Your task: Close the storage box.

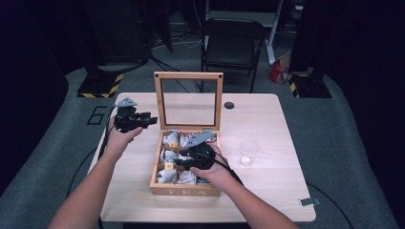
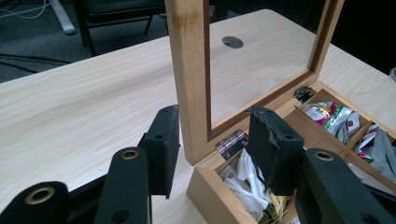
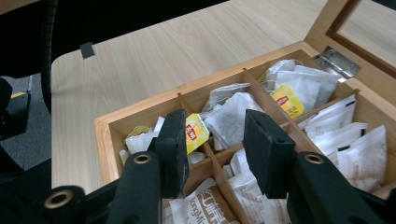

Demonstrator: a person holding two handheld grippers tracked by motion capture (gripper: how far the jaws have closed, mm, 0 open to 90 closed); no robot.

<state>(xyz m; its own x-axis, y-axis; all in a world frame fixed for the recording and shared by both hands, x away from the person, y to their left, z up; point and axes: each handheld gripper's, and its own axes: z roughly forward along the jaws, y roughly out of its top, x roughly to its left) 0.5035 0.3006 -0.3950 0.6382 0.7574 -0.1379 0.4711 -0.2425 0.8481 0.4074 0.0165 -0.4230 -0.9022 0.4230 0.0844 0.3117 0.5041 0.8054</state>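
Tongs of the right hand point(image 3: 212, 140) hover half-open over loose paper tea bags point(image 3: 229, 119) in the open wooden tea box point(image 1: 185, 191) mid-table; they may pinch two bags or catch a divider. Left tongs point(image 2: 217, 149) straddle the upright glass-paned lid point(image 2: 194, 79) without pressing it, so a nudge could tip it shut.

The tea box point(image 1: 185, 191) sat mid-table point(image 1: 267, 200), lid point(image 1: 188, 75) upright behind it — tea bags point(image 3: 229, 119) in its compartments, a cup point(image 1: 249, 152) to its right, a chair point(image 1: 232, 45) behind the table.
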